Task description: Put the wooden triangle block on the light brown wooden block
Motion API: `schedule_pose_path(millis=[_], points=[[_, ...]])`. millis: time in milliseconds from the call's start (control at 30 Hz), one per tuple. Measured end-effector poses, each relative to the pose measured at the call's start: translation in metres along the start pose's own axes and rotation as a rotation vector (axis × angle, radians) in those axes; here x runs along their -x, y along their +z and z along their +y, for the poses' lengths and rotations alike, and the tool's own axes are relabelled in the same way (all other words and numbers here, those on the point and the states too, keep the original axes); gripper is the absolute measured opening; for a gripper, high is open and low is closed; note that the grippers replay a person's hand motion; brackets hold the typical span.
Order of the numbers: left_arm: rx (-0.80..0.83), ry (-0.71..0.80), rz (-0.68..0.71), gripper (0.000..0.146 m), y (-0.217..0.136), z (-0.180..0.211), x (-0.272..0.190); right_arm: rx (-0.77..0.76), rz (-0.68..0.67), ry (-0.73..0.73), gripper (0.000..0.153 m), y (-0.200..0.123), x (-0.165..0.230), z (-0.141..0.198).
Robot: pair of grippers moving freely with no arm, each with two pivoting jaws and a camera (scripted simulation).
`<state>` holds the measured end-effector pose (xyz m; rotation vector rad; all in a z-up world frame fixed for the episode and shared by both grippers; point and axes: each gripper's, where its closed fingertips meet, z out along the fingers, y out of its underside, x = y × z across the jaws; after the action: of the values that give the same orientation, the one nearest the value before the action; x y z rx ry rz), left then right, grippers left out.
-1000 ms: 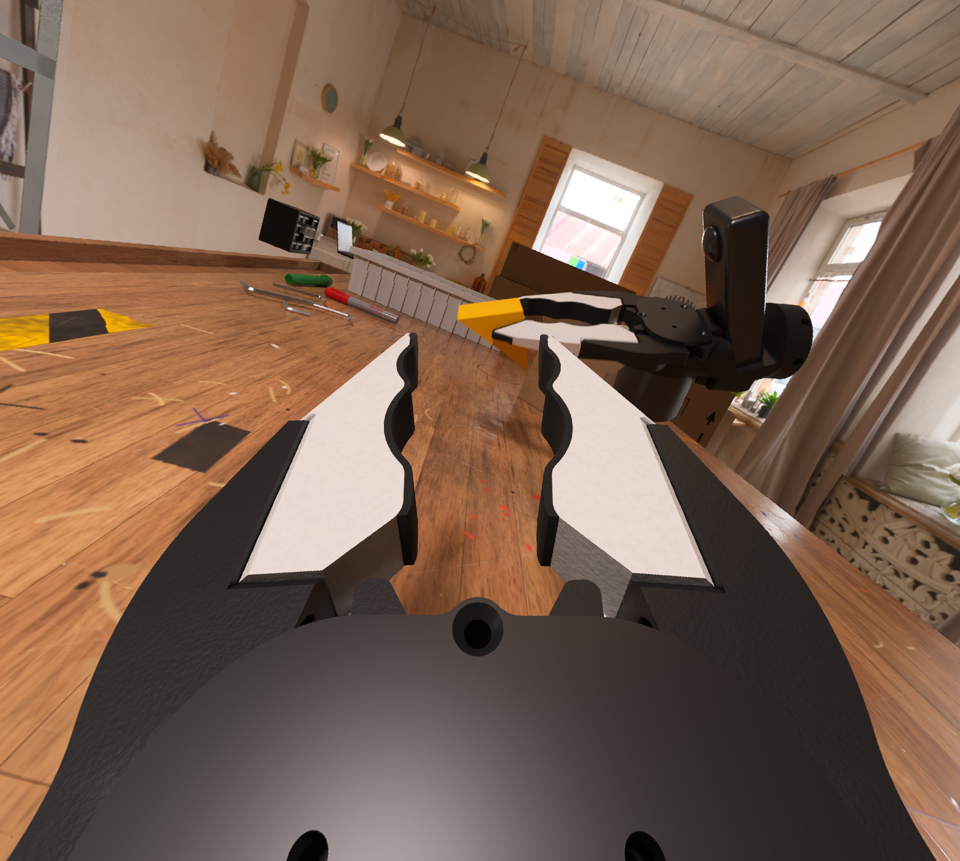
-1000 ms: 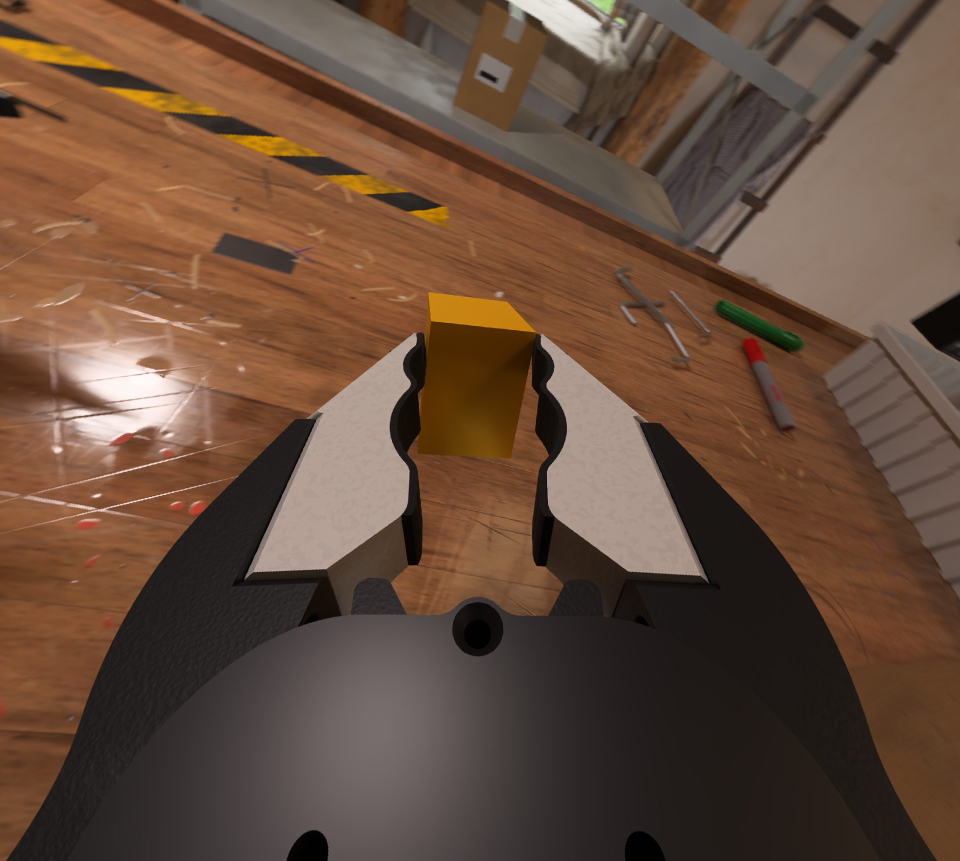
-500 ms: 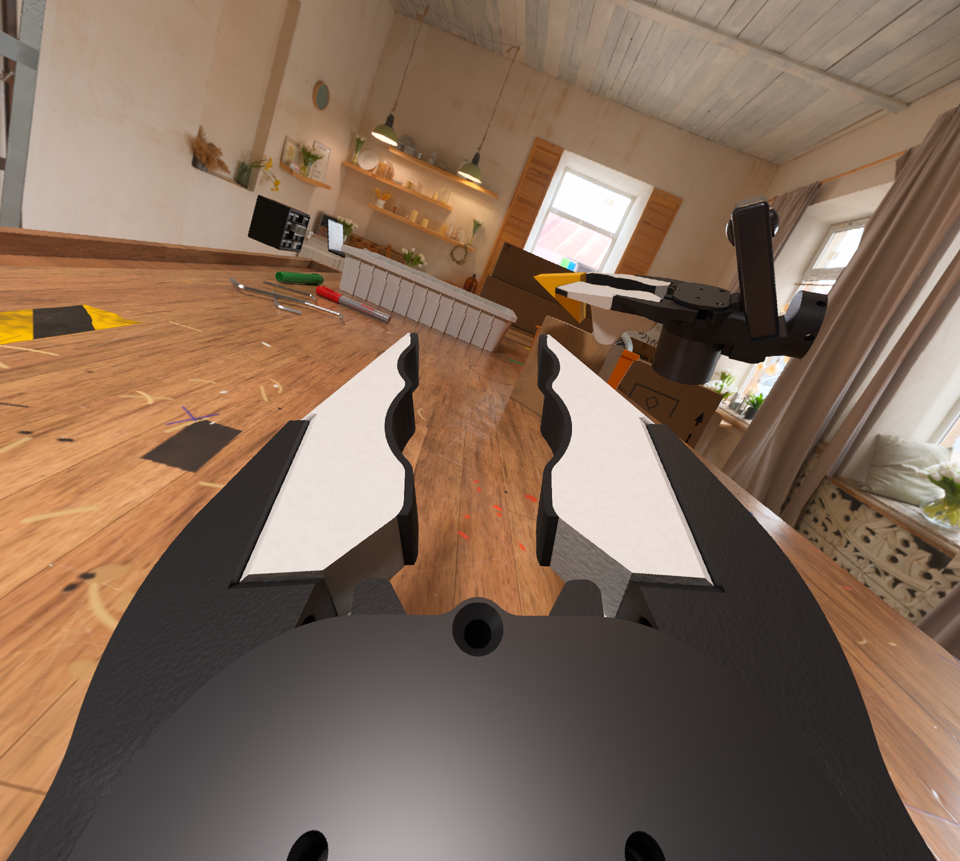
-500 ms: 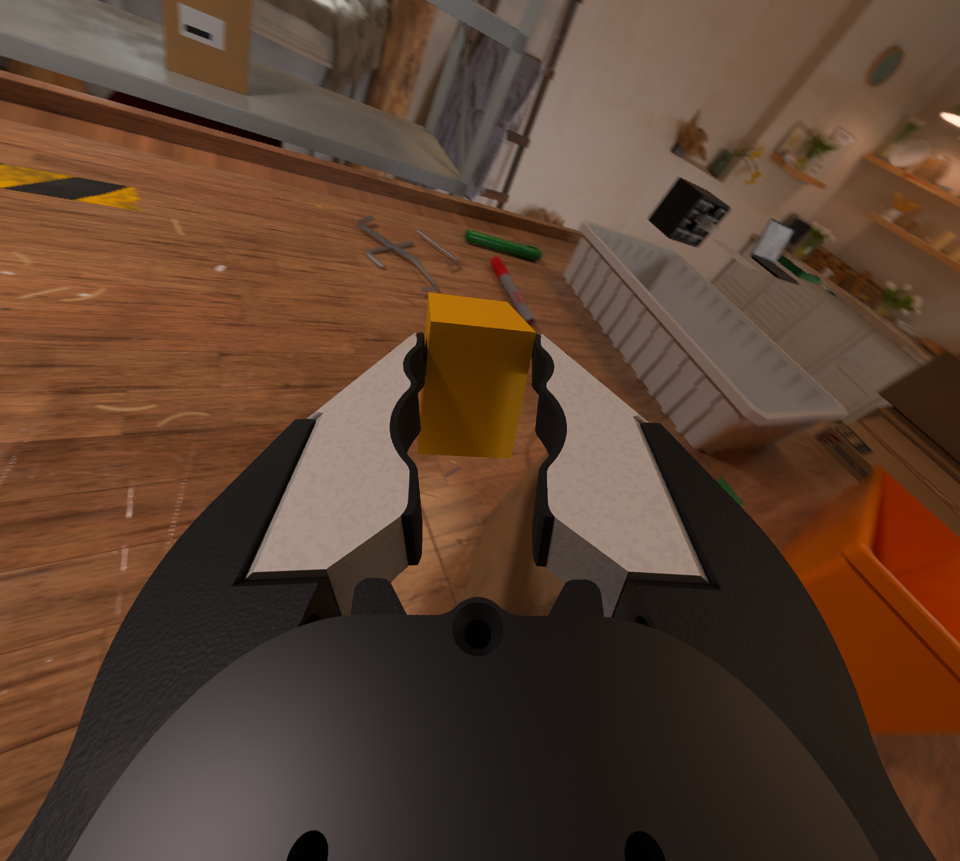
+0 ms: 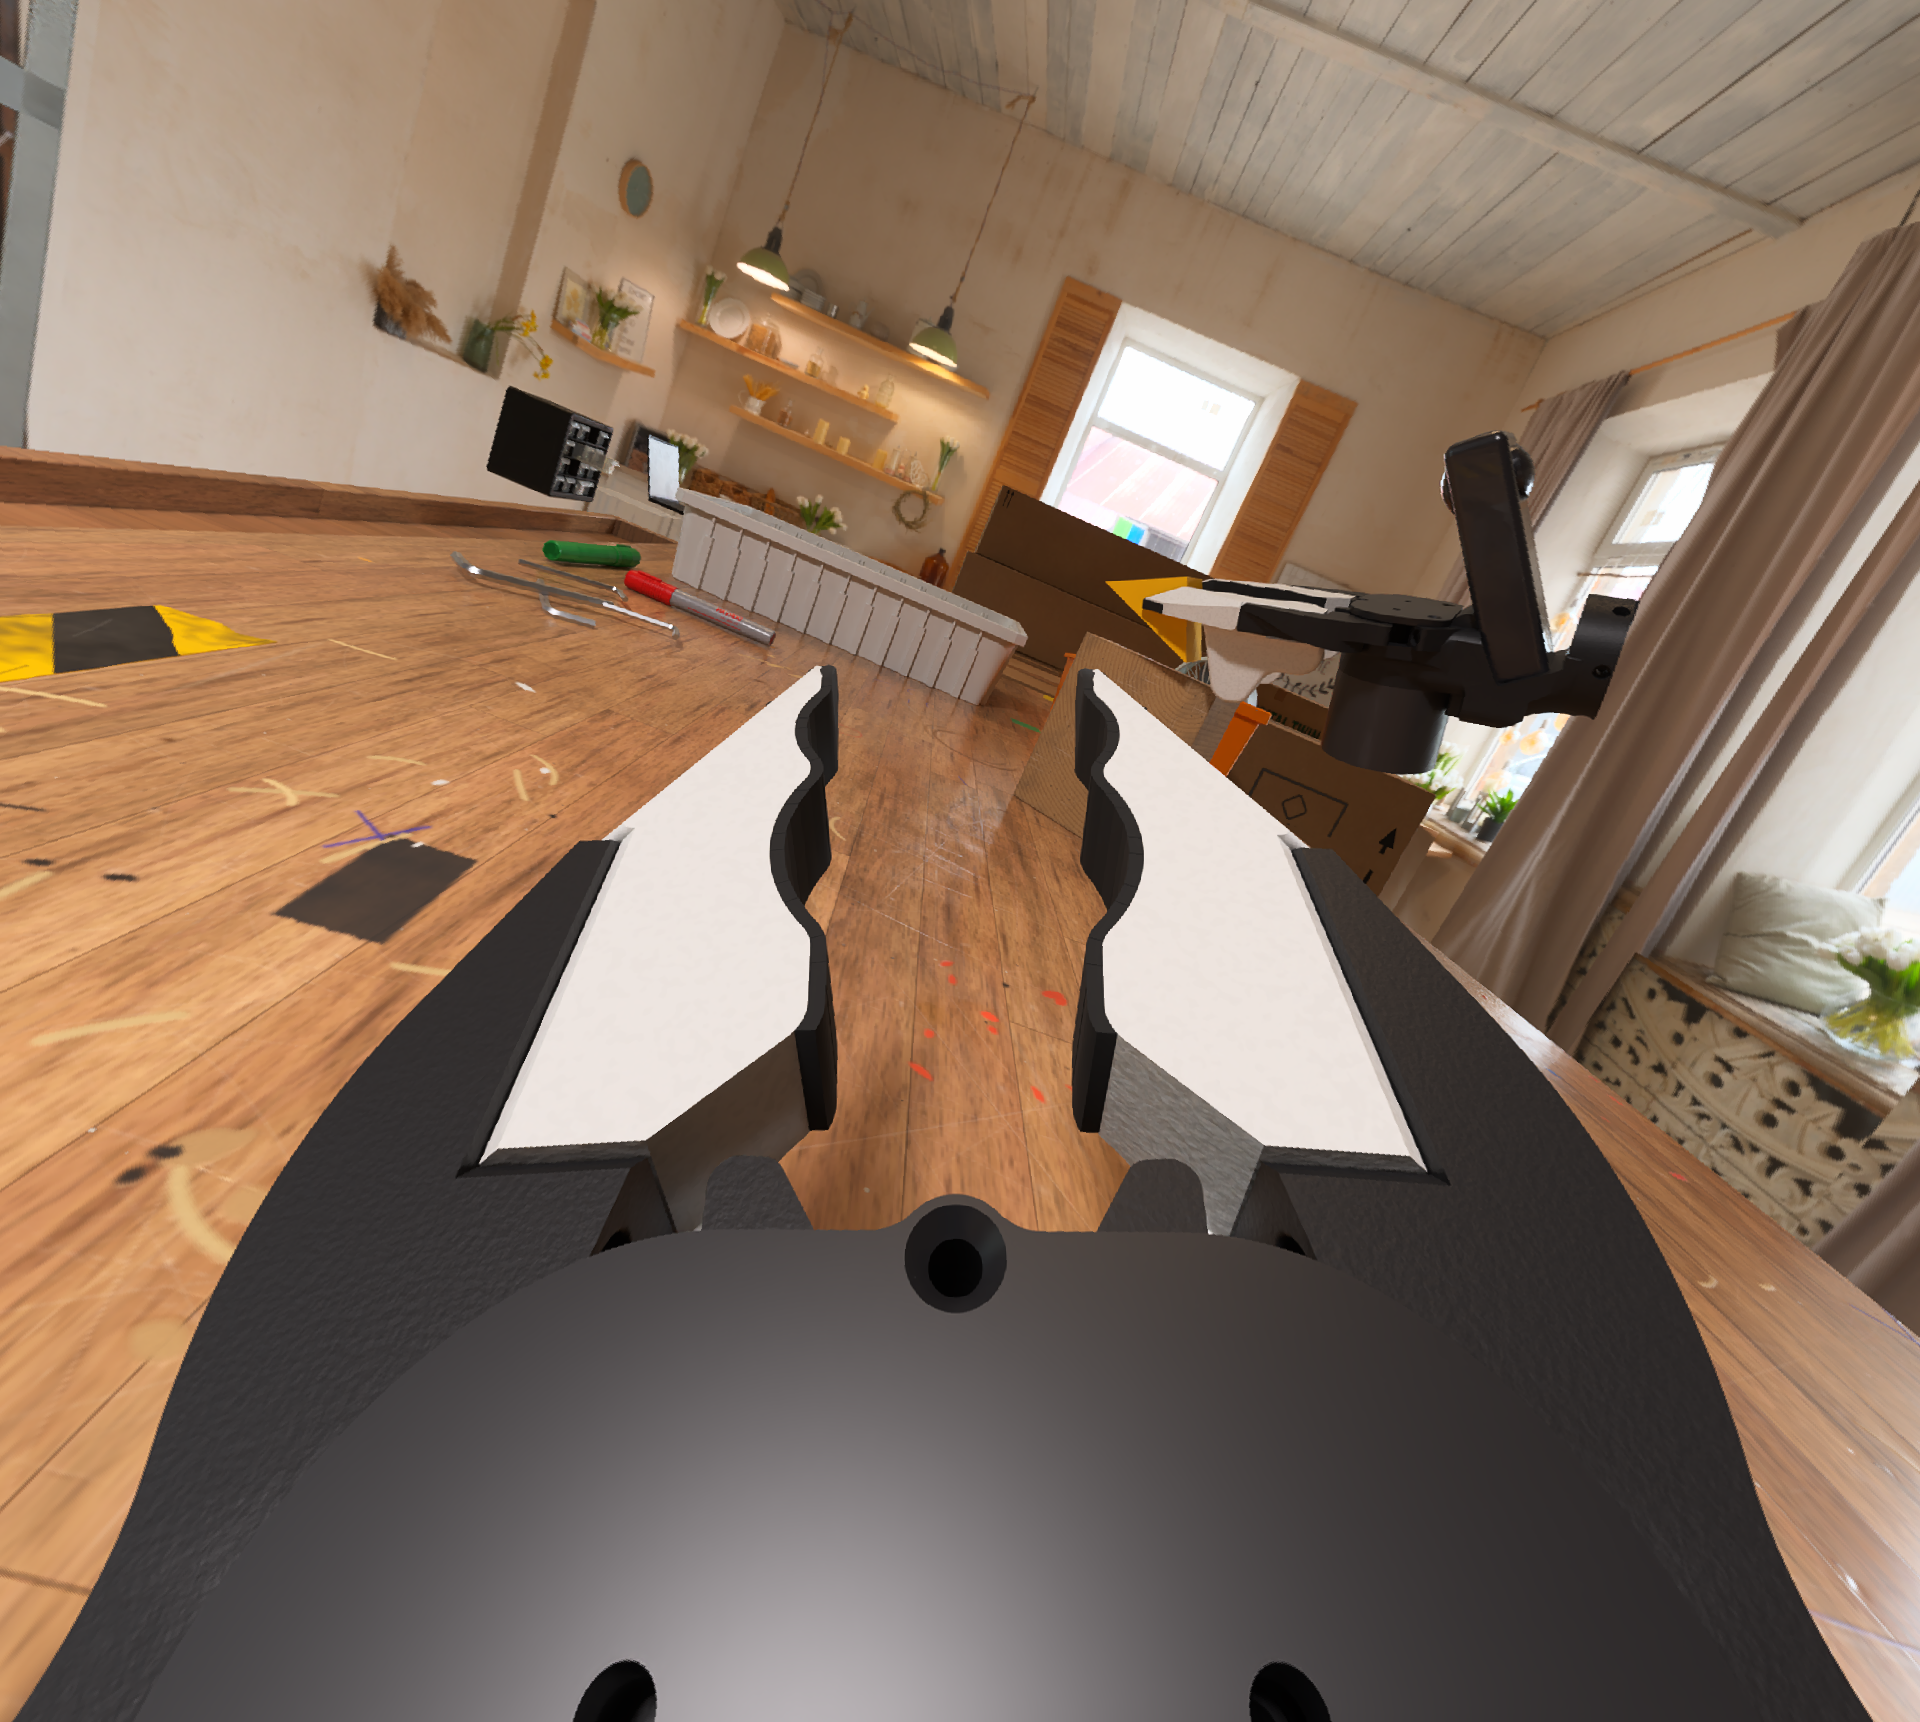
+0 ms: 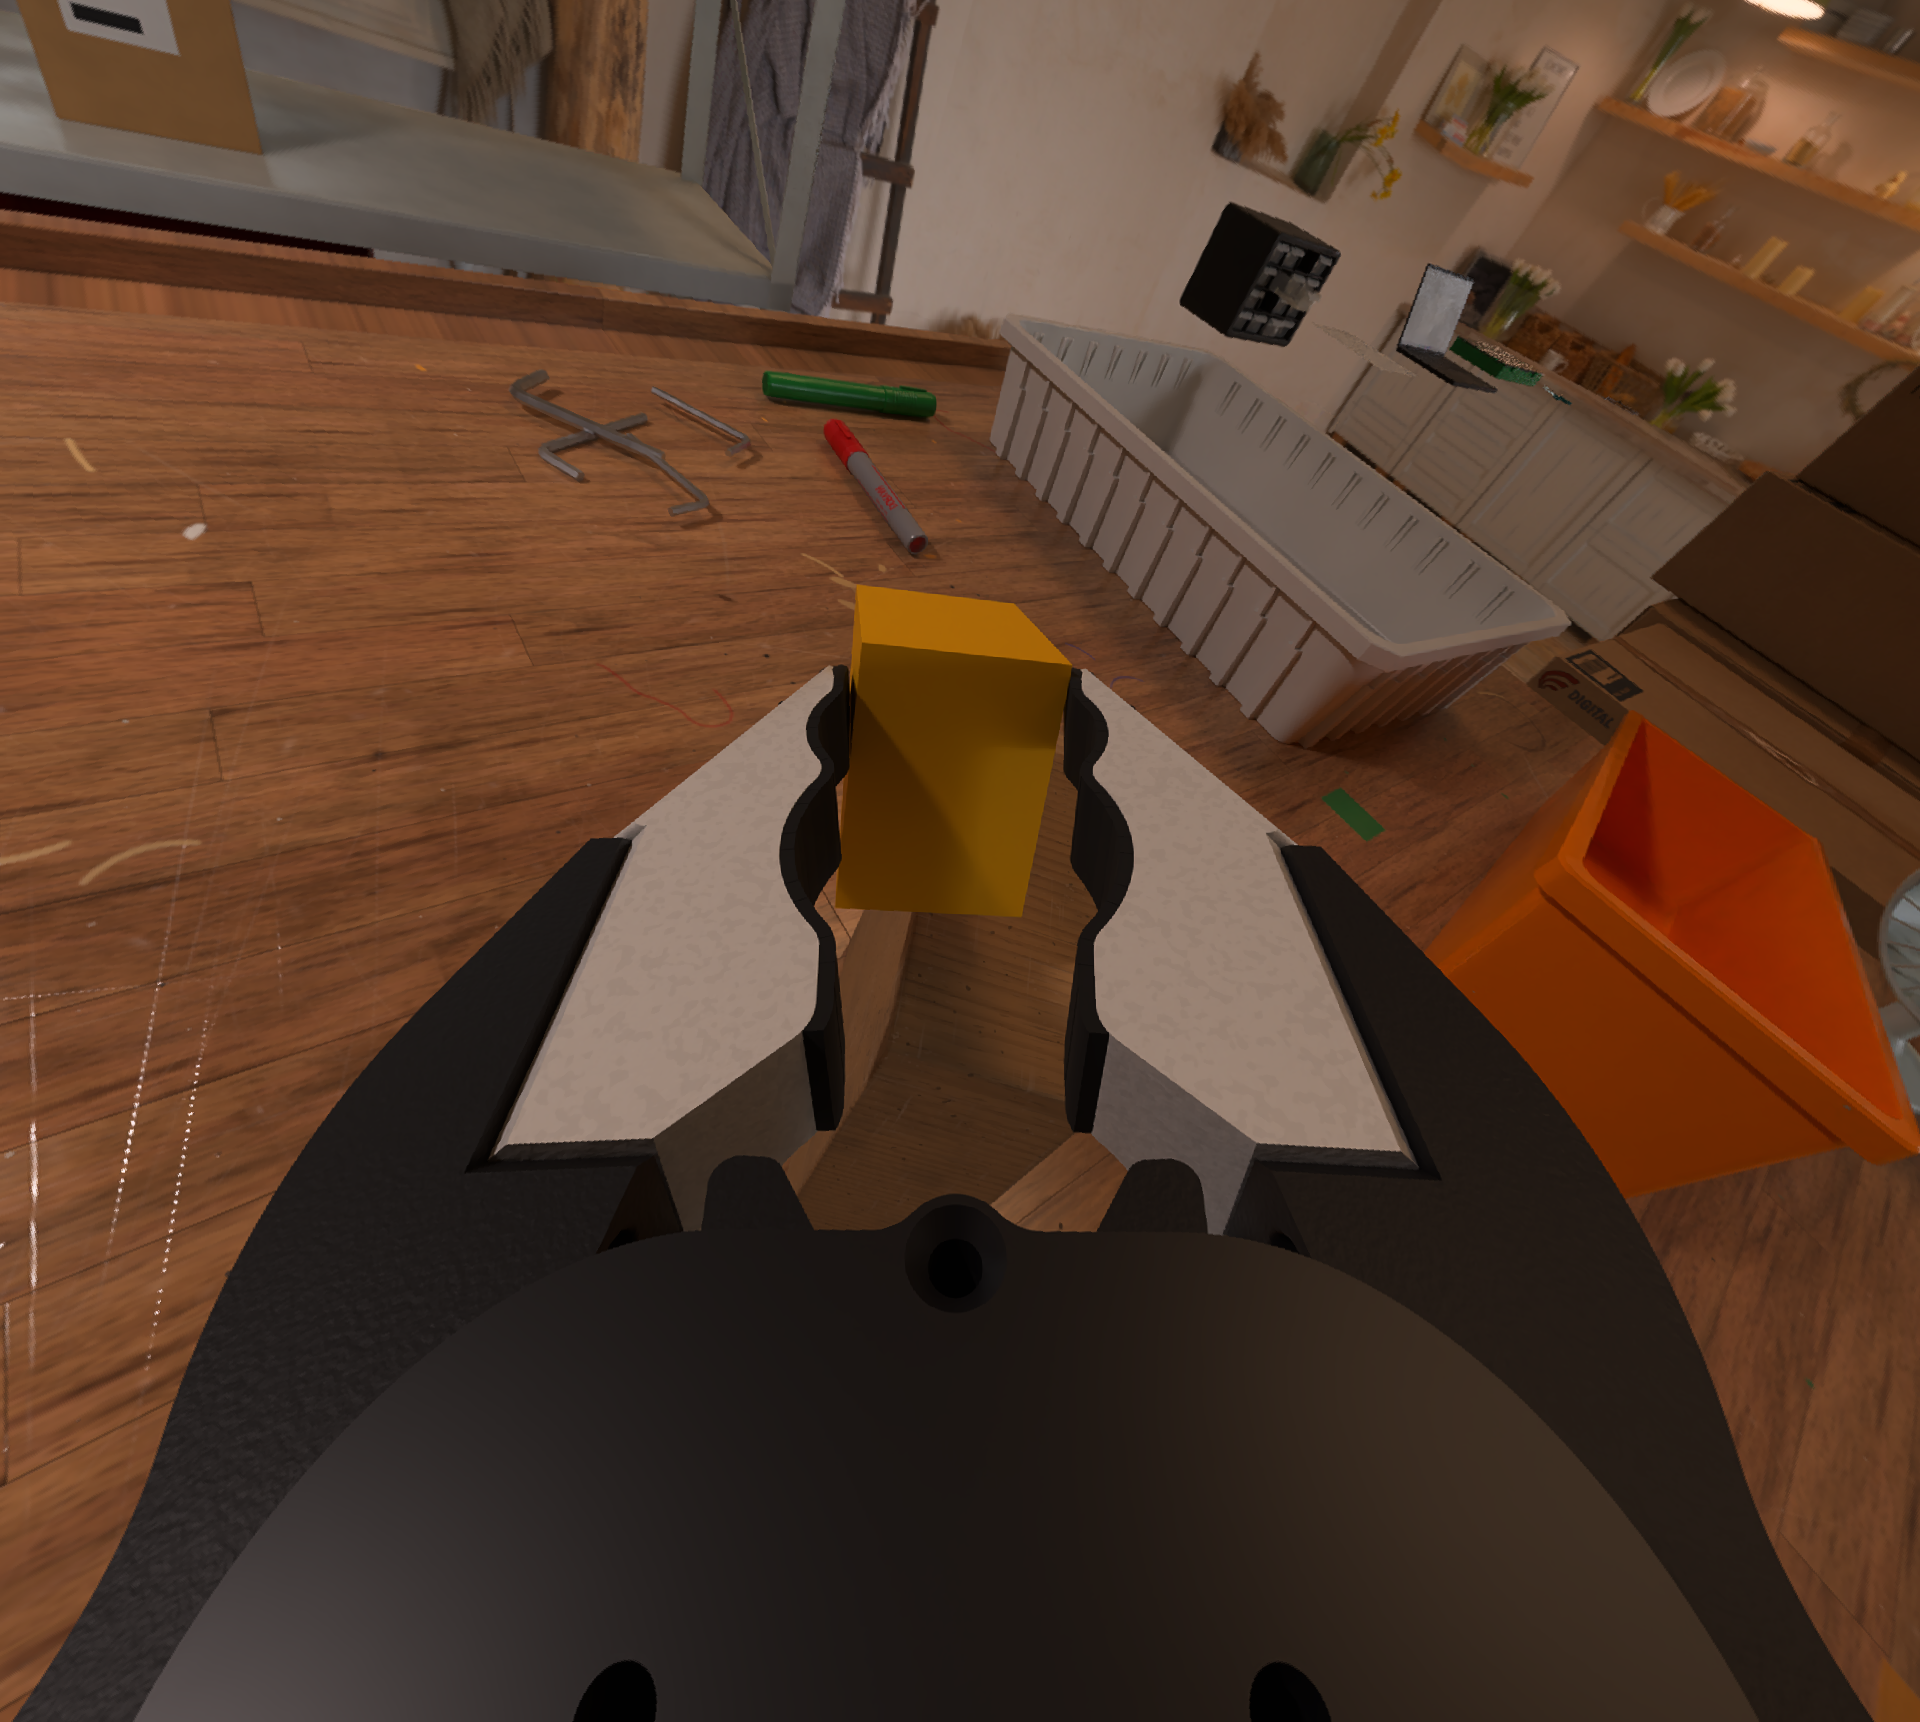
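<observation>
My right gripper [image 6: 956, 685] is shut on the yellow-orange wooden triangle block [image 6: 951, 758] and holds it in the air. Below it, between the fingers, shows the light brown wooden block [image 6: 925, 1038] on the wooden table. In the left wrist view the right gripper [image 5: 1153, 604] hovers at the right, level, with the triangle block's tip [image 5: 1138, 592] poking out. It is just above the light brown block [image 5: 1044, 753], which is partly hidden behind my finger. My left gripper [image 5: 951, 685] is open and empty, low over the table.
A grey ribbed bin [image 6: 1247, 519] stands ahead to the right, and an orange bin [image 6: 1704, 966] lies at the right, off the table's edge. A red marker [image 6: 873, 483], a green marker [image 6: 847, 396] and hex keys [image 6: 613, 446] lie farther ahead. A black cube [image 6: 1257, 275] shows beyond.
My right gripper has carried the triangle block to the right and swung its view round, so the light brown block now shows under it. My left gripper has barely moved.
</observation>
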<state>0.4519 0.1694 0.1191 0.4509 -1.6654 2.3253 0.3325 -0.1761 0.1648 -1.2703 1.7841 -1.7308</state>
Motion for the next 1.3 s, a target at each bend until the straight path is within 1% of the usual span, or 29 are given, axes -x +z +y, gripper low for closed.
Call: schedule_pose_path(millis=[267,467,600,1000,1033,1100,1133,1300], points=[[0.001,-0.008,0.004,0.046,0.000,0.000,0.000,0.077,0.028,-0.010,0.041,0.003,-0.004,0.010],[0.002,-0.012,0.006,0.046,0.000,0.000,0.000,0.179,0.121,-0.079,0.040,0.004,-0.018,0.022],[0.004,-0.014,0.009,0.046,0.000,0.000,0.000,0.238,0.158,-0.088,0.042,0.005,-0.024,0.028],[0.002,-0.017,0.010,0.046,0.000,0.000,0.000,0.238,0.155,-0.084,0.042,0.005,-0.025,0.029],[0.002,-0.018,0.010,0.046,0.000,0.000,0.000,0.241,0.157,-0.085,0.048,0.005,-0.025,0.031],[0.002,-0.019,0.010,0.046,0.000,0.000,0.000,0.244,0.161,-0.086,0.063,0.005,-0.025,0.032],[0.003,-0.019,0.011,0.046,0.000,0.000,0.000,0.245,0.163,-0.086,0.067,0.005,-0.025,0.033],[0.003,-0.021,0.012,0.046,0.000,0.000,0.000,0.238,0.167,-0.099,0.071,0.005,-0.025,0.032]])
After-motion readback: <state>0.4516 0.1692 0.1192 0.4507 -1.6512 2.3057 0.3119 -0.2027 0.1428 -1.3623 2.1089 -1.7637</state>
